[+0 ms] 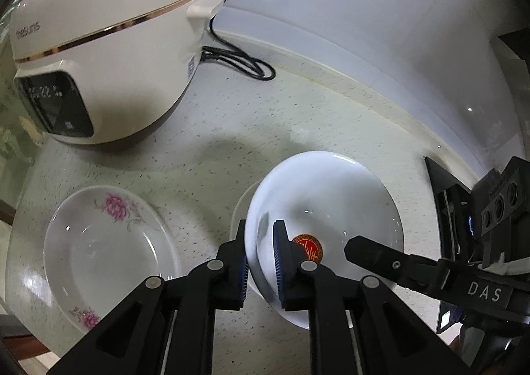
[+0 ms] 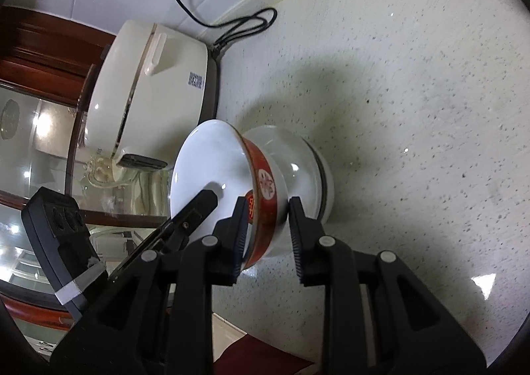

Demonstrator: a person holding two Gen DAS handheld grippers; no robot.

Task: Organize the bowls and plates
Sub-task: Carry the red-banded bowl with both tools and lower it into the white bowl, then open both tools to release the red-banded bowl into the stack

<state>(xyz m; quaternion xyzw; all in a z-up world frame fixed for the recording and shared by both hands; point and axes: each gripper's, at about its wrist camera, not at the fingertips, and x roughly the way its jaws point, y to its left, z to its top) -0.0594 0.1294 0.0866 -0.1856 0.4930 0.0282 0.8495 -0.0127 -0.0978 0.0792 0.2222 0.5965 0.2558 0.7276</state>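
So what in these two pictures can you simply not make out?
- What sits under the white bowl with the red band: both views show only a pale rim; the bowl covers the rest.
- Display on the cream rice cooker: left view, digits too blurred.
- Pink-flowered white plate: left gripper hides its near edge.
- Right gripper: straddles the rim; contact unclear.

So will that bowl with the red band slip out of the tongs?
Maybe. The red-banded bowl looks glossy, so it is probably slippery. Both the left tongs and the right tongs straddle only its rim, and it is tilted. It looks like ceramic, so a drop could chip it.
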